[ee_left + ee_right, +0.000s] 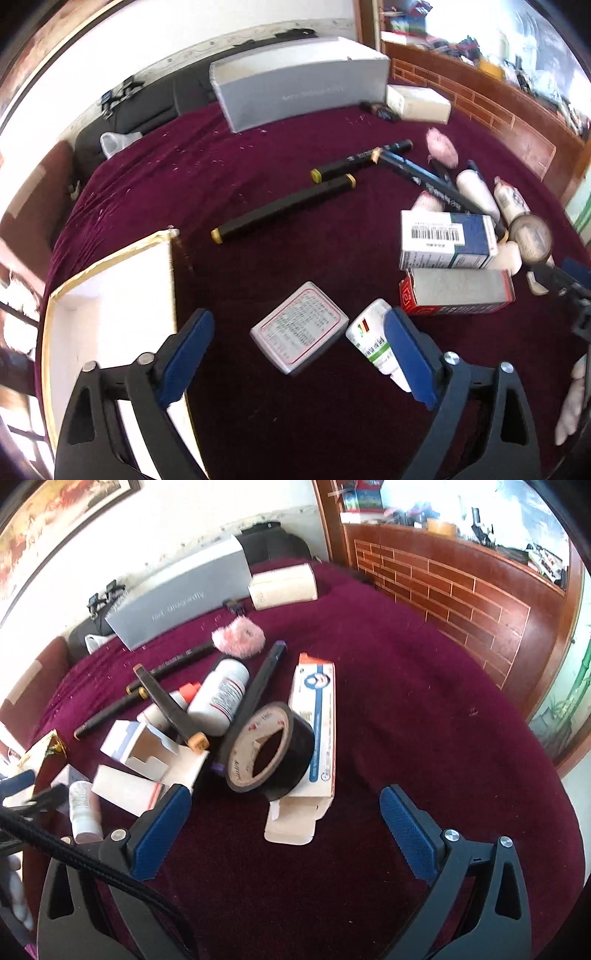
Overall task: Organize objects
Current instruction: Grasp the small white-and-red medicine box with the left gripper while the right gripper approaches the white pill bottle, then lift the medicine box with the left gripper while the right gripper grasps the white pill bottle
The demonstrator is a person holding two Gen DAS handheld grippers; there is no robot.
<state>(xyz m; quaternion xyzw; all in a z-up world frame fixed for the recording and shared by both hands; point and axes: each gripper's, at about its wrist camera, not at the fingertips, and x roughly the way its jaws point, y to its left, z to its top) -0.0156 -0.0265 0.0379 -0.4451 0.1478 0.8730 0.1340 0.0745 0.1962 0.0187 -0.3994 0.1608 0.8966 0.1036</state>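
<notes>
In the left wrist view my left gripper (pixel 295 350) is open and empty just above a small pink-edged box (pixel 299 332) and a white bottle (pixel 369 339) on the maroon cloth. A white-and-blue box (pixel 447 240) and a red-and-grey box (pixel 458 291) lie to the right, black markers (pixel 284 210) beyond. In the right wrist view my right gripper (pixel 284 830) is open and empty, just in front of a black tape roll (pixel 269 749) that leans on an orange-and-white carton (pixel 317 720). White bottles (pixel 221 694), an open box (pixel 147 749) and a pink puff (pixel 240 635) lie behind.
A white open tray (pixel 110 314) stands at the left of the left wrist view. A long grey box (pixel 295 96) and a cream box (pixel 417 101) stand at the back. A wooden headboard (pixel 461 587) bounds the right side. The maroon cloth (pixel 424 709) spreads to the right of the pile.
</notes>
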